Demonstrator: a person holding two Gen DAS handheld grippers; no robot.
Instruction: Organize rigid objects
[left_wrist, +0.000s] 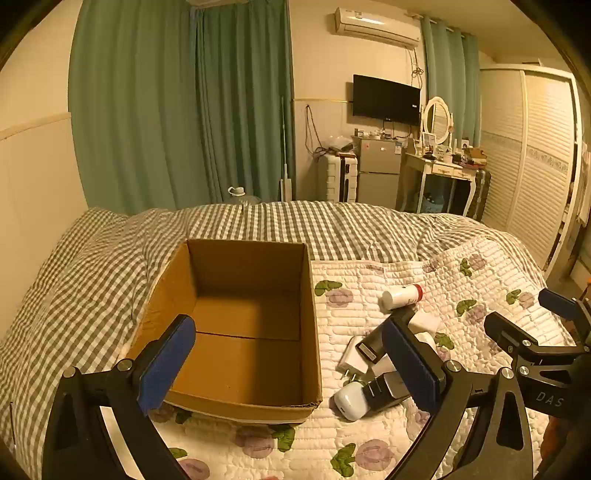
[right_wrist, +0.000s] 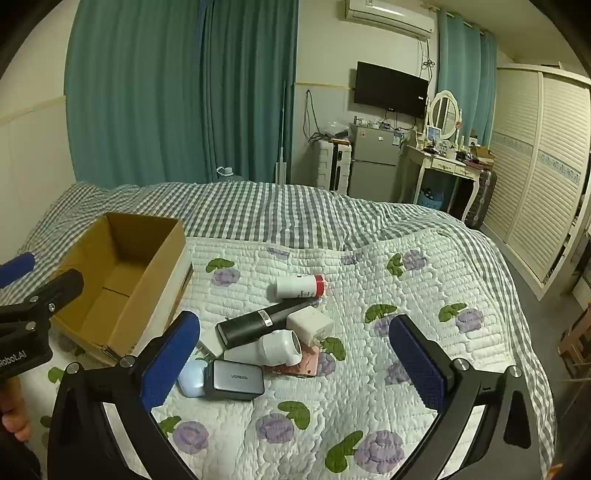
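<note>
Looking along the left claw (left_wrist: 288, 363), the left wrist view shows both blue pads spread wide with nothing between them, poised over the open cardboard box (left_wrist: 240, 325), which sits empty on the floral quilt (left_wrist: 369, 295) of the bed. That placement reads as a steadying or receiving post, keeping the box mouth free while the other hand fetches. Just right of the box lies the clutter: a white bottle with a red cap (left_wrist: 400, 296), a white earbud case (left_wrist: 351, 400) and a dark charger beside it, partly hidden behind the right pad. The right claw (left_wrist: 554, 321) enters at the far right edge. Turning to the right wrist view, the right claw (right_wrist: 295, 360) is likewise spread and empty, aimed at the heap, which suggests the first pick is about to be chosen. Inside its span lie a black cylinder (right_wrist: 258, 323) resting across a white plug adapter (right_wrist: 310, 323), a white ribbed-neck jar (right_wrist: 279, 347) on a pink flat item (right_wrist: 308, 363), and a grey UGREEN charger (right_wrist: 236, 380) touching the pale blue case (right_wrist: 194, 378). The box (right_wrist: 122, 280) stands near, left of the heap, so each carry should be brief; nothing is in it yet.
</note>
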